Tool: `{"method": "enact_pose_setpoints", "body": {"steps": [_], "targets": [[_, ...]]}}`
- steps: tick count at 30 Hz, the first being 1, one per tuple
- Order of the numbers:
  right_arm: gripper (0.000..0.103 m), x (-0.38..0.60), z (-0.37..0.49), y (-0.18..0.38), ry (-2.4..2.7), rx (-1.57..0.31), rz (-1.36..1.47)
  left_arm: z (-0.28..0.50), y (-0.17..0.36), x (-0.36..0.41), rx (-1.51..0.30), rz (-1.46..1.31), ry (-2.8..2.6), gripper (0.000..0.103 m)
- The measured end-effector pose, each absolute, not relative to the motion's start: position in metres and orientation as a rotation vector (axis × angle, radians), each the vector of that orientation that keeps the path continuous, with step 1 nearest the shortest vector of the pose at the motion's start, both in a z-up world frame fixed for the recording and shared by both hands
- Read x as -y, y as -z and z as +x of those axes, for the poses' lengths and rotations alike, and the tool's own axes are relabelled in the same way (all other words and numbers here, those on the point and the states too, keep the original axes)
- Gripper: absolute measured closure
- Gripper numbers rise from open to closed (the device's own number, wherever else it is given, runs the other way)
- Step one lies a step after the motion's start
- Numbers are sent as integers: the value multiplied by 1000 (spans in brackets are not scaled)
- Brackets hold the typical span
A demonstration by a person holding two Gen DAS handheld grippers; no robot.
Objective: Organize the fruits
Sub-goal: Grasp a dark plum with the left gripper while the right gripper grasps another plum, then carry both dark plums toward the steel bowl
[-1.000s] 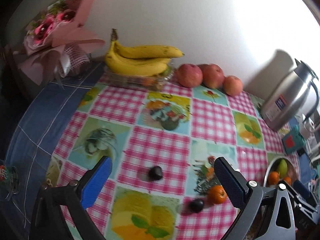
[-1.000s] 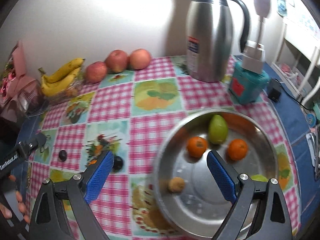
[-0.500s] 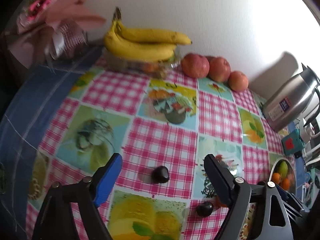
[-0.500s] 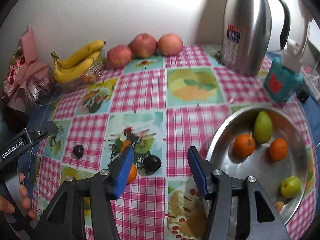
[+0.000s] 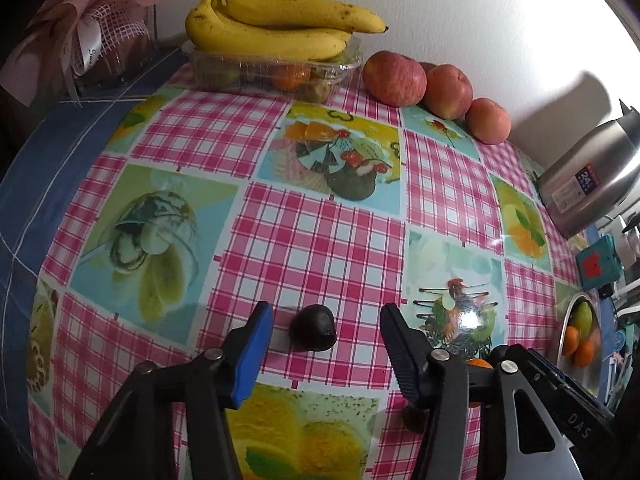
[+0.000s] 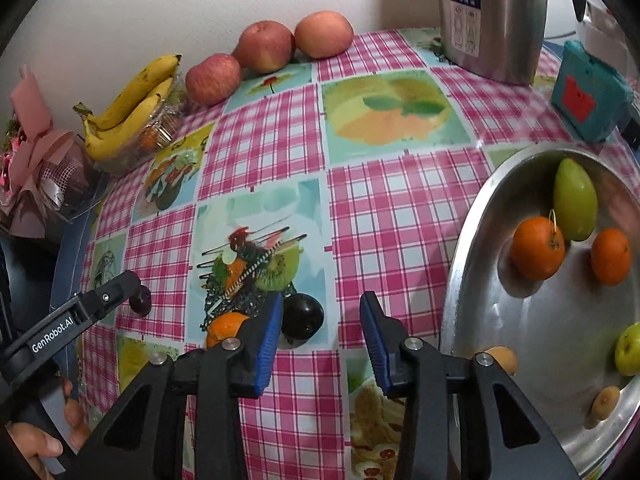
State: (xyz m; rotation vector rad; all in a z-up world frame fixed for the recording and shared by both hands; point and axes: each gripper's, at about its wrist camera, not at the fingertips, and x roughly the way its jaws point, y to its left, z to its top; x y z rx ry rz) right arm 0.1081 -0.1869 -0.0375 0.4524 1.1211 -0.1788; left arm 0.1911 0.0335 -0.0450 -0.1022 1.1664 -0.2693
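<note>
A dark plum (image 5: 313,333) lies on the checked tablecloth between the open fingers of my left gripper (image 5: 325,330); it also shows in the right wrist view (image 6: 141,303). A second dark plum (image 6: 301,316) lies just inside the left finger of my open right gripper (image 6: 320,320), with a small orange (image 6: 226,328) to its left, partly hidden by that finger. A steel bowl (image 6: 472,240) at the right holds two oranges (image 6: 538,247), a green pear (image 6: 575,200) and several small fruits.
Bananas (image 5: 276,28) lie on a clear plastic tray (image 5: 272,74) at the back wall, with three apples (image 5: 394,73) beside them. A steel thermos (image 6: 490,16) and a teal box (image 6: 588,106) stand back right. A pink bouquet (image 6: 36,168) sits at the left.
Both grippers have moved forward and down toward the table. The left now has the near plum between its fingers; the right has swung left from over the bowl to the second plum.
</note>
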Motion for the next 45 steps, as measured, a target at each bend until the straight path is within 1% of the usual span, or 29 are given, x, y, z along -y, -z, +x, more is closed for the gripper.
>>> {"method": "enact_pose_setpoints", "body": {"steps": [7,14,17,19,22,25,29,45], "targets": [[62,186,111,41,155,-1125,484,192,52,-33,-1190,-107,265,59],[67,187,112,44,150,-1132,496,193,54,-34,-1197,-103,255,66],[68,186,112,44,147,-1135,500,193,54,-36,-1199,-108,247,72],[71,186,112,44,140,-1138,502,193,54,-38,-1199,-117,242,76],[77,184,113,44,130,-1138,511,192,53,-40,-1198,-122,243,77],[77,184,113,43,124,-1136,511,191,52,-41,-1200,-127,242,77],[78,186,111,40,117,-1125,523,190,46,-41,-1190,-143,251,77],[78,196,97,12,120,-1087,542,176,-8,-32,-1082,-84,237,77]]}}
